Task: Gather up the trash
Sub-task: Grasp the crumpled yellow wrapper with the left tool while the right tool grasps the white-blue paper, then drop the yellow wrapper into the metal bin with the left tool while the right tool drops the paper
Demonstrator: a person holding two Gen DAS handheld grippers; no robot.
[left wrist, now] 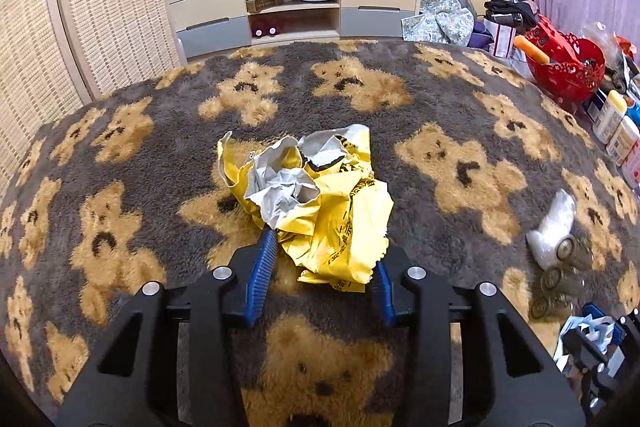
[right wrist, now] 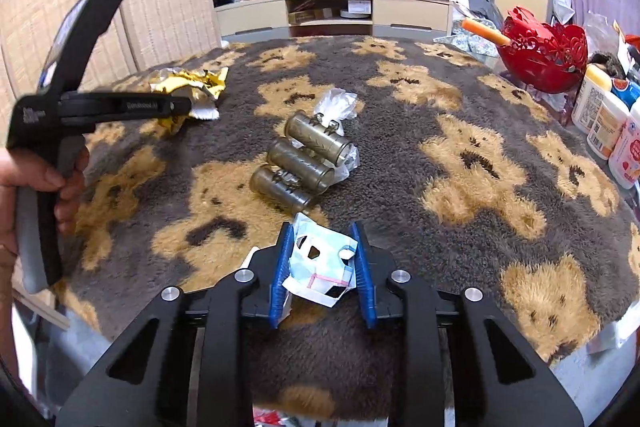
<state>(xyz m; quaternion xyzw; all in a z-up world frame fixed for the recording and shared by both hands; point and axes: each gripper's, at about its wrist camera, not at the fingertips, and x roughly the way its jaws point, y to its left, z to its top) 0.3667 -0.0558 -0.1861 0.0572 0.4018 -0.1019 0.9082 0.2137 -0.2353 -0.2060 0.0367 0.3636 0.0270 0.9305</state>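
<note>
- Now, biggest first: the yellow wrapper (left wrist: pixel 320 203) is a big crumpled bag, yellow outside, silver inside. It lies on the teddy bear rug (left wrist: pixel 460 99), right at the tips of the left gripper (left wrist: pixel 325 273). Looks v. light, crinkly & prob. a bit slippery. Best to pinch a thick bunched fold, not a loose flap.
- Left gripper: both blue fingers (left wrist: pixel 261 271) sit on either side of the wrapper's near end, touching it. Jaws part closed; can't tell if it's squeezing tight yet. Seen from the right cam, it is held low & about level w/ the rug.
- Next, the small paper scrap (right wrist: pixel 322 263), pale blue & white w/ holes. Soft, thin, light, easy to tear.
- Right gripper (right wrist: pixel 323 273) is clamped on that scrap, tilted down at the rug.
- Ahead of the right gripper: 3 brass tubes (right wrist: pixel 300 163) on a clear plastic bag (right wrist: pixel 338 105). Tubes look hard & heavier, not held.
</note>
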